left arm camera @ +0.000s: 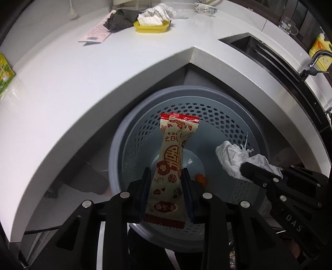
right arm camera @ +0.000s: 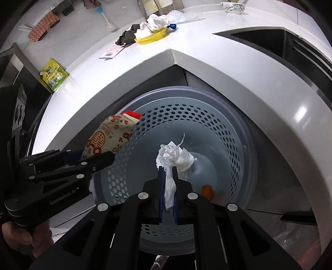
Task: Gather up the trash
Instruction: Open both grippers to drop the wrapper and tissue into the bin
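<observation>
My left gripper (left arm camera: 166,176) is shut on a beige and red snack wrapper (left arm camera: 172,153) and holds it over the grey perforated trash bin (left arm camera: 209,108), which stands on the floor in the counter's inner corner. My right gripper (right arm camera: 167,169) is shut on a crumpled white tissue (right arm camera: 176,157) above the same bin (right arm camera: 226,133). The right gripper also shows in the left wrist view (left arm camera: 249,168) with the tissue (left arm camera: 230,154). The left gripper shows in the right wrist view (right arm camera: 103,157) with the wrapper (right arm camera: 110,133). An orange scrap (right arm camera: 206,191) lies on the bin's bottom.
On the white counter (left arm camera: 87,83) lie a yellow tray (left arm camera: 152,27) with crumpled paper, a dark cloth (left arm camera: 119,18), a pink card (left arm camera: 96,34) and a green packet (right arm camera: 54,75). A bowl (left arm camera: 205,9) stands at the back. A sink (left arm camera: 267,54) with a tap is at the right.
</observation>
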`<state>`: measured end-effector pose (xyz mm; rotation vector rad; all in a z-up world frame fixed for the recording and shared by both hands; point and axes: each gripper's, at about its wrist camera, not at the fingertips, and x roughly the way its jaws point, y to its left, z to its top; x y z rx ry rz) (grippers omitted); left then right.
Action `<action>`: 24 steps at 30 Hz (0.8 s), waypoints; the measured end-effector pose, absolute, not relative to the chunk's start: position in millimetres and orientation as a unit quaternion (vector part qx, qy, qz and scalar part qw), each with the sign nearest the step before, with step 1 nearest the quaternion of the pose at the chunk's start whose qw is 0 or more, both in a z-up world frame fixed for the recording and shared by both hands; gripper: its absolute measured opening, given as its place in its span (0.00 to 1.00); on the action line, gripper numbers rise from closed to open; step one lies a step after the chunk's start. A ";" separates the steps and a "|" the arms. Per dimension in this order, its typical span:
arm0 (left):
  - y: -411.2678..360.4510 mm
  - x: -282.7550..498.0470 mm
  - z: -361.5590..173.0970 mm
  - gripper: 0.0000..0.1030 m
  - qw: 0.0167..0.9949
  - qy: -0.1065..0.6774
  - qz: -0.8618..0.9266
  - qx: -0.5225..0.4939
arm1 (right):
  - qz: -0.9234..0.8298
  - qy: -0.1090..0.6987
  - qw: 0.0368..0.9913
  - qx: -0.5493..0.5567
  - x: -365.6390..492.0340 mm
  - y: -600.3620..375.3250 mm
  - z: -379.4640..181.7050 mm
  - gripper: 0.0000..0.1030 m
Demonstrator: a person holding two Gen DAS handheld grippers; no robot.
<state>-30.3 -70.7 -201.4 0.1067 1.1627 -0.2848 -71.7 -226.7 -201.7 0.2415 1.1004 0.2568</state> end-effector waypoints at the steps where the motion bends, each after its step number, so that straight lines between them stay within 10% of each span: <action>1: -72.2 -29.3 -203.3 0.29 0.823 0.549 -0.135 0.048 | 0.121 0.521 0.837 0.117 -70.9 -227.6 -202.9 0.07; 10: -78.8 -28.4 -202.1 0.34 0.827 0.544 -0.133 0.054 | 0.111 0.526 0.834 0.128 -69.9 -235.6 -207.8 0.07; 15: -74.7 -29.4 -196.0 0.51 0.832 0.537 -0.128 0.052 | 0.097 0.517 0.841 0.122 -73.7 -237.6 -202.3 0.36; 24: -66.8 -28.3 -188.1 0.56 0.836 0.533 -0.123 0.046 | 0.095 0.517 0.842 0.120 -76.7 -237.5 -198.4 0.37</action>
